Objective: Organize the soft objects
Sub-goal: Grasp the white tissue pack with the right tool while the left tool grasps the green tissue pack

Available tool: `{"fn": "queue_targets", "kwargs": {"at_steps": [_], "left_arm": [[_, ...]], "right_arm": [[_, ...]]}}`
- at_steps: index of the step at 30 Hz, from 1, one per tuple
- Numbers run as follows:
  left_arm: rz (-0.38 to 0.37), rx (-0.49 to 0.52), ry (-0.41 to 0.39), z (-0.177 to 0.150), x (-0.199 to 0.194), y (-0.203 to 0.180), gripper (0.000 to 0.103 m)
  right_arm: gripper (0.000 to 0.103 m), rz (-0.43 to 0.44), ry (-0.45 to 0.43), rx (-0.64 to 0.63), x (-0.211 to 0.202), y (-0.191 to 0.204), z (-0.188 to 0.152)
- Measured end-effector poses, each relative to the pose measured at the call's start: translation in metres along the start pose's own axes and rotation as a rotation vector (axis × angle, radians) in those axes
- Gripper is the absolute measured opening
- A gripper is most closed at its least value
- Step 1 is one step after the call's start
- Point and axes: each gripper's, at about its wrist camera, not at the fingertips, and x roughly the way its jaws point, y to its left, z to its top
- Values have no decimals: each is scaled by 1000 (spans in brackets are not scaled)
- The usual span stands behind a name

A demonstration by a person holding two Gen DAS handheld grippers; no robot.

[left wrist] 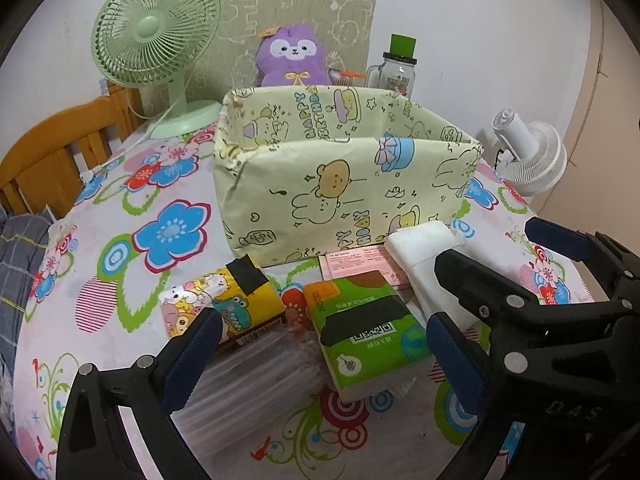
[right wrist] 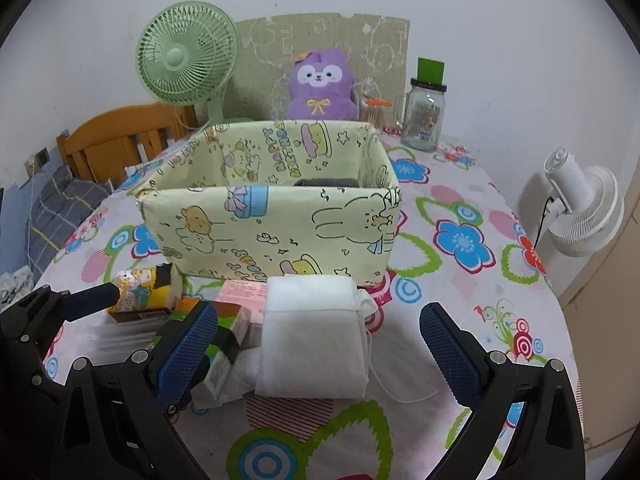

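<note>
Fronting one box (right wrist: 272, 228) (four soft packs)

The left hand-held gripper (left wrist: 320, 344) has two matte black plastic arms of angular, ribbed shape; each finger carries a dark blue pad (left wrist: 192, 356) with a fine mesh texture; round silver pins sit at the joints; the right hand-held gripper (right wrist: 318, 350) matches it in black frame, blue pads (right wrist: 450, 354) and silver pins; faint raised letters mark its housing in the left wrist view.
</note>
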Motion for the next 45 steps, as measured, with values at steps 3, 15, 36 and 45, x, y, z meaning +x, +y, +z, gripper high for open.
{"fn": "queue_targets", "kwargs": {"at_steps": [3,15,36,45], "left_arm": [[-9,-3,11,0,5,-1,103],[-4,59,37,-2,21,-16,103],[-18,113,39,-4,17,-41,80],[-76,107,45,-7,16,-47,52]], "right_arm": [[102,0,17,4,7,-2,0],[91,-3,104,12,39,-6,-3],[54,53,121,36,37,-11,-10],[54,46,113,42,28,-16,-14]]}}
